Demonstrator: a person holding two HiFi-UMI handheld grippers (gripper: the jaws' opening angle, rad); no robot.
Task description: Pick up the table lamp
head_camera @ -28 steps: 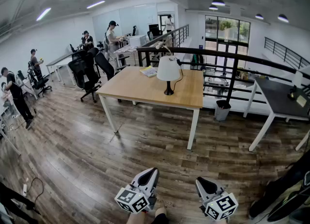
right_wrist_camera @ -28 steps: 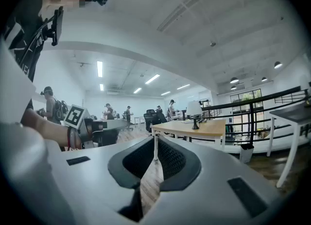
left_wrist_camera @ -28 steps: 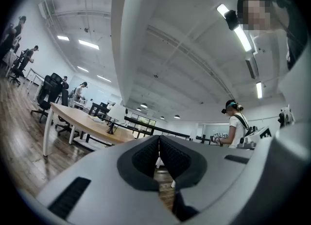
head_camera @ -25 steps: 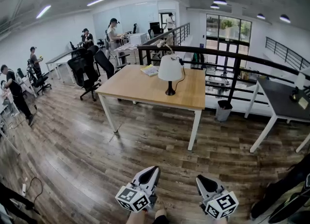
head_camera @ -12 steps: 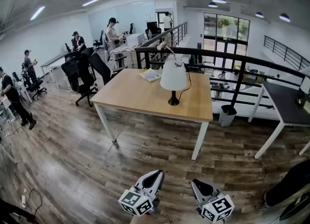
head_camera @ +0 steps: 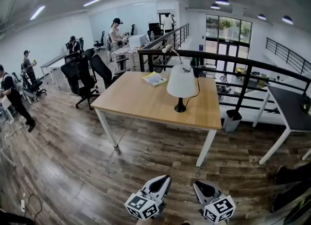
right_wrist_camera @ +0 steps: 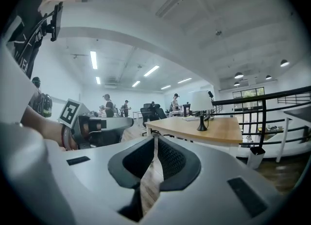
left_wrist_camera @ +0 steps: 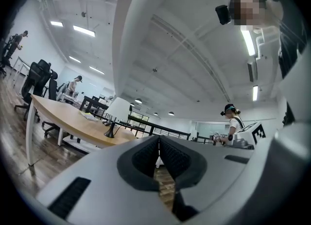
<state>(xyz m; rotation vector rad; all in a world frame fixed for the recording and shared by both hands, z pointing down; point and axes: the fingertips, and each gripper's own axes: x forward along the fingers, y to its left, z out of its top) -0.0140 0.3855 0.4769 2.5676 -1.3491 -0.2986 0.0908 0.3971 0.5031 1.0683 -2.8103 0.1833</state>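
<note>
No legible words, brands or numbers. Only coded black-and-white squares on the marker cube [head_camera: 142,206] of the left gripper [head_camera: 164,177], same on the right gripper [head_camera: 198,184]. Booklet [head_camera: 154,78] on the wooden table [head_camera: 141,103]: print too small to read.

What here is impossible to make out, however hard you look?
- Head view: the handles of the left claw and right claw are cut off by the bottom edge.
- Head view: the print on the yellow booklet is too small to read.
- Every view: any switch on the table lamp is too small to find.
</note>
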